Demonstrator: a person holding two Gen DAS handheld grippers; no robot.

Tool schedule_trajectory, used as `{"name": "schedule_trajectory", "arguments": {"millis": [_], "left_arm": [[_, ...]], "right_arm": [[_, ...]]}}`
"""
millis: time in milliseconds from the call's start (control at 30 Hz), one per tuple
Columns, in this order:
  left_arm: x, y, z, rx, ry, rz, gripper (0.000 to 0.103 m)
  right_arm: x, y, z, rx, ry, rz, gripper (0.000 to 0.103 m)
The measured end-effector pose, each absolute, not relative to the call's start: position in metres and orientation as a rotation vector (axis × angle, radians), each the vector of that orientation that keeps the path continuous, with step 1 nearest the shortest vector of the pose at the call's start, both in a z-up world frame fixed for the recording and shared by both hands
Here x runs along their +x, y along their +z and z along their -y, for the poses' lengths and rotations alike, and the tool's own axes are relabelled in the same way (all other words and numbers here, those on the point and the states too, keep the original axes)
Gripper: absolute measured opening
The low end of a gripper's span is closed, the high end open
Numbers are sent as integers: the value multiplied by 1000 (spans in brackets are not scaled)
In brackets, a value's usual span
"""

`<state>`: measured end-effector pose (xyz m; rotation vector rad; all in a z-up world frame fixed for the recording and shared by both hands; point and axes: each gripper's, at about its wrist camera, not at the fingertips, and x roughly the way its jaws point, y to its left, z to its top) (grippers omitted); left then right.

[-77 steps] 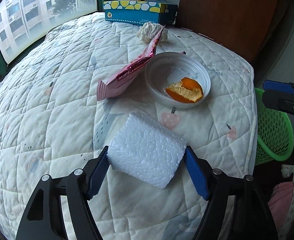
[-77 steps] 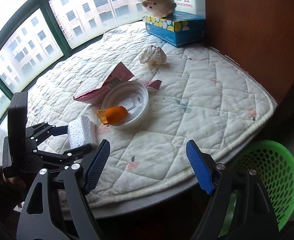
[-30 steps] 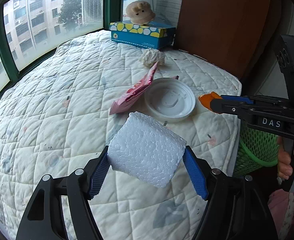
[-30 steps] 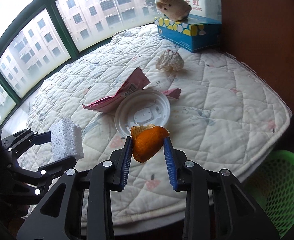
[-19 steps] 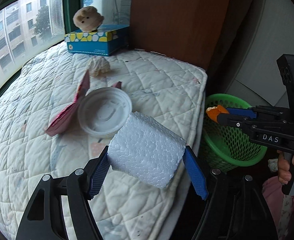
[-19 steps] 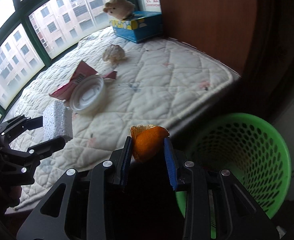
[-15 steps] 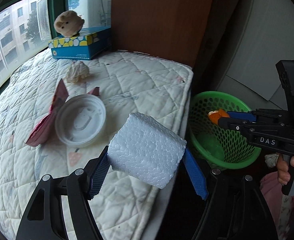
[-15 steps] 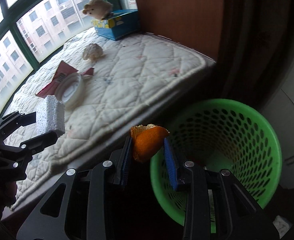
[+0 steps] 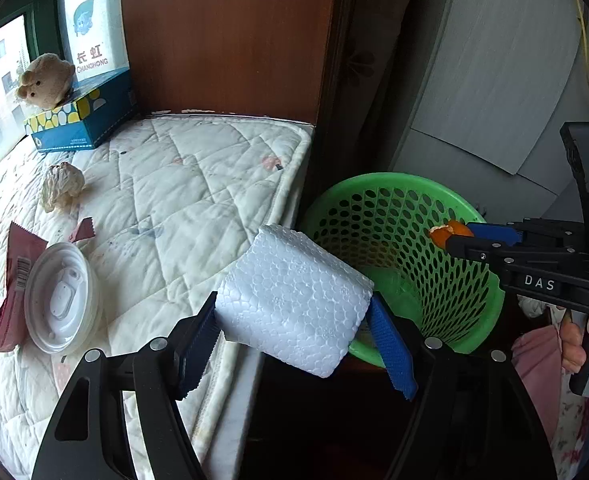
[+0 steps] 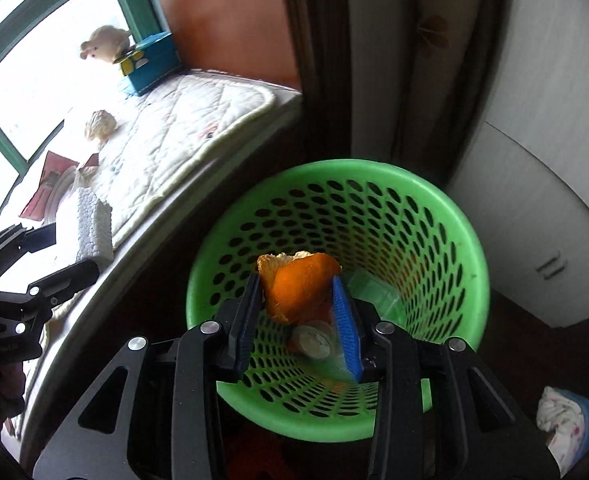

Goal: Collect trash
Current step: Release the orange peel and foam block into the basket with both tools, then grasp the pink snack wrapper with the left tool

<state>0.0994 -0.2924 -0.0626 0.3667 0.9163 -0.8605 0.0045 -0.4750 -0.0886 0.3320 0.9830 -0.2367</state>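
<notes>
Careful now: the right gripper [image 10: 297, 307] pinches the curled orange peel [image 10: 294, 286] over the round green mesh basket [image 10: 466, 240], near its front rim, so an early release could drop it outside. Beside it, the left gripper [image 9: 294, 340] clamps the white styrofoam block [image 9: 292, 304] above the edge of the quilted white mattress [image 9: 198, 184], short of the basket; letting go there lands it on the floor.

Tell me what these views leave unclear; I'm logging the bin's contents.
- Green basket bottom, right wrist view: the orange peel and right gripper cover most of it.
- Basket's near side, left wrist view: hidden behind the foam block in the left gripper.
</notes>
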Motion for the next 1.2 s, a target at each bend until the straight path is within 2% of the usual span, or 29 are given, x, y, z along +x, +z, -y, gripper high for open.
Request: {"name": "schedule_trajectory", "arguments": {"millis": [33,100,467,533,600,700,933,1200], "left_arm": [[98,-64,297,370,-866,-918,70],[96,-65,306,379,-877,-920,70],[81,-77,349,416,-935,-950,70],[78,-79,353,415,-947,-958,72],[76,-80,355,412,-954,-962,79],[73,-79,355,403,-968,-955,81],[75,-66,329,384,-936,-925,83],[103,-46,263,323,-795,-885,83]], "right_arm": [[2,-88,477,336,-247,-978,48],[-3,-86,483,341,-267,-968,51],[-29,-72,511,391,-332,-914,62],[-33,-71,513,399,-337,-909,62],[-36,-70,515,404,-339,-909,63],[-38,-70,515,408,-339,-908,64],[-30,-69,501,406,-292,-913,66],[1,-63,465,366,-200,-912,70]]}}
